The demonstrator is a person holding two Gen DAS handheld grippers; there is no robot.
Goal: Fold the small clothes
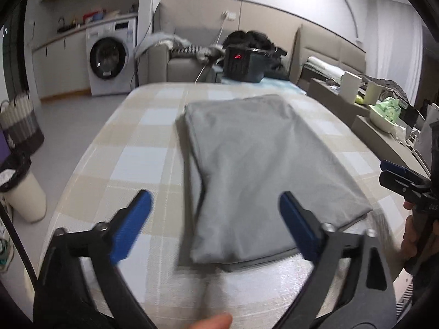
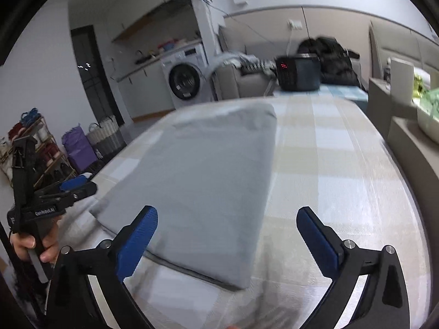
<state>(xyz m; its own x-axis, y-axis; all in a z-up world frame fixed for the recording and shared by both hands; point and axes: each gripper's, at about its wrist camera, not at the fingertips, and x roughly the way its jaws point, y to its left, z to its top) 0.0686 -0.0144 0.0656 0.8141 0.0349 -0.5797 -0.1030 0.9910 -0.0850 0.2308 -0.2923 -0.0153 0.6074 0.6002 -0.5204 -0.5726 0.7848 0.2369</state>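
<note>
A grey garment (image 1: 260, 170) lies folded into a flat rectangle on the checked tablecloth (image 1: 142, 164). In the right wrist view the same grey garment (image 2: 208, 181) fills the left middle. My left gripper (image 1: 215, 200) is open over the garment's near end, its blue pads wide apart with nothing pinched. My right gripper (image 2: 226, 216) is open too, above the garment's near right corner and the cloth. Each view catches the other gripper at its edge: the right gripper (image 1: 397, 175) held in a hand, the left gripper (image 2: 74, 187) likewise.
A dark heater with a red display (image 1: 244, 63) stands at the table's far end. A washing machine (image 1: 109, 57) is behind on the left. A shelf with cups and a bowl (image 1: 381, 115) runs along the right. Baskets (image 2: 104, 137) and a bin (image 1: 24, 194) stand on the floor.
</note>
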